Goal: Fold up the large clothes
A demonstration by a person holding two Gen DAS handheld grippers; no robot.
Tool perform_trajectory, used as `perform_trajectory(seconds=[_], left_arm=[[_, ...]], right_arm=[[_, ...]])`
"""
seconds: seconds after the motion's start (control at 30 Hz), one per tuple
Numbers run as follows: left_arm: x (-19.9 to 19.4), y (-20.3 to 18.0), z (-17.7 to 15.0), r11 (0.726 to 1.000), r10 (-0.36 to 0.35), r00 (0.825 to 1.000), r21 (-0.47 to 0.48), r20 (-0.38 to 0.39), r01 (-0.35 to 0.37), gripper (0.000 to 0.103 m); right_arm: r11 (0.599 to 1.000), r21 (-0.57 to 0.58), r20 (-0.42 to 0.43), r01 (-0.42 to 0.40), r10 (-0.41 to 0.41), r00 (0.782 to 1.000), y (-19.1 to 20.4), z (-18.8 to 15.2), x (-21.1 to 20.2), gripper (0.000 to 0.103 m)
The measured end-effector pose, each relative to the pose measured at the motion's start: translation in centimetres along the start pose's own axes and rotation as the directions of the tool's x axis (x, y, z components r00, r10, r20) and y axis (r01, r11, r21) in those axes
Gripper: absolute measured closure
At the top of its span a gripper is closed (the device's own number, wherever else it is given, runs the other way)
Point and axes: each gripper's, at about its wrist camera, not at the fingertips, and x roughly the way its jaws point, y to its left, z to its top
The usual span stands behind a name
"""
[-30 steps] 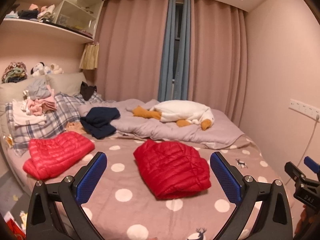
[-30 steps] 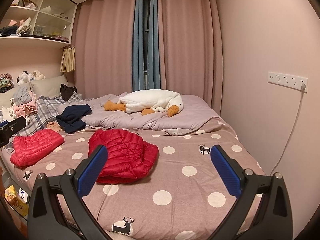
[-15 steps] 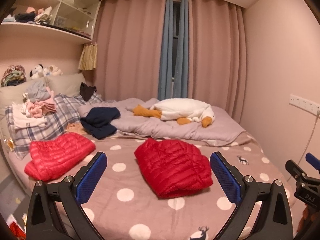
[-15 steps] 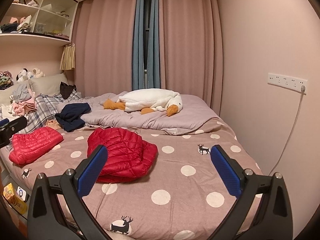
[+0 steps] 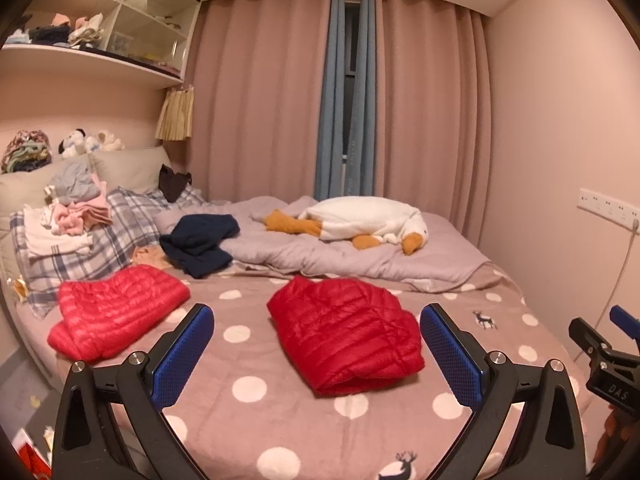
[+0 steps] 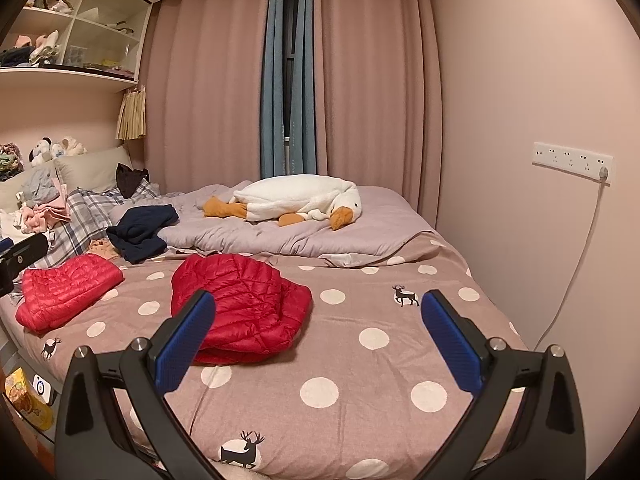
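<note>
On the bed (image 5: 248,412), which has a pink cover with white dots and small deer, we see two red down jackets. One folded red down jacket (image 5: 346,334) lies in the middle of the cover, and the second red down jacket (image 5: 116,312) lies well apart from it, near the bed's left edge, beside a plaid blanket (image 5: 116,236). We hold the left gripper (image 5: 316,354) above the near part of the bed; its blue fingers (image 5: 184,356) are spread wide and hold nothing. The right gripper (image 6: 318,338) hovers in the same way, with its fingers (image 6: 186,344) also wide apart and empty. From the left wrist view the folded jacket shows between the two fingers, not touching them. Behind the jackets, a dark navy garment (image 5: 200,244) lies crumpled on the edge of a grey-lilac duvet (image 5: 360,260), and a white goose plush (image 5: 364,222) rests on the duvet. A pile of pale clothes (image 5: 68,216) sits on the plaid blanket near the pillows.
</note>
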Motion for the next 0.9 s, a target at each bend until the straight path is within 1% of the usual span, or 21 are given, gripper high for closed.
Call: perform_trajectory(seconds=[0.27, 0.37, 0.47, 0.67, 0.9], left_arm=[[0.61, -0.13, -0.15, 1.0, -0.008, 0.999, 0.013, -0.039, 0.008, 0.001], [0.55, -0.32, -0.24, 1.0, -0.009, 0.999, 0.021, -0.041, 0.01, 0.001], [0.45, -0.25, -0.24, 1.0, -0.013, 0.999, 0.009, -0.033, 0.014, 0.001], [0.52, 0.02, -0.26, 1.0, 0.002, 1.0, 0.007, -0.03, -0.002, 0.001], [0.5, 0.15, -0.31, 1.0, -0.005, 1.0, 0.014, -0.03, 0.005, 0.001]], right_arm=[[1.0, 0.002, 0.007, -0.005, 0.005, 1.0, 0.07, 0.06, -0.33, 0.0], [1.0, -0.001, 0.003, -0.007, 0.007, 1.0, -0.04, 0.02, -0.11, 0.0], [1.0, 0.001, -0.001, -0.007, 0.007, 1.0, -0.08, -0.03, 0.04, 0.0], [1.0, -0.003, -0.008, -0.005, 0.005, 1.0, -0.01, -0.22, 0.01, 0.0], [1.0, -0.006, -0.007, -0.004, 0.004, 1.0, 0.22, -0.31, -0.14, 0.0]])
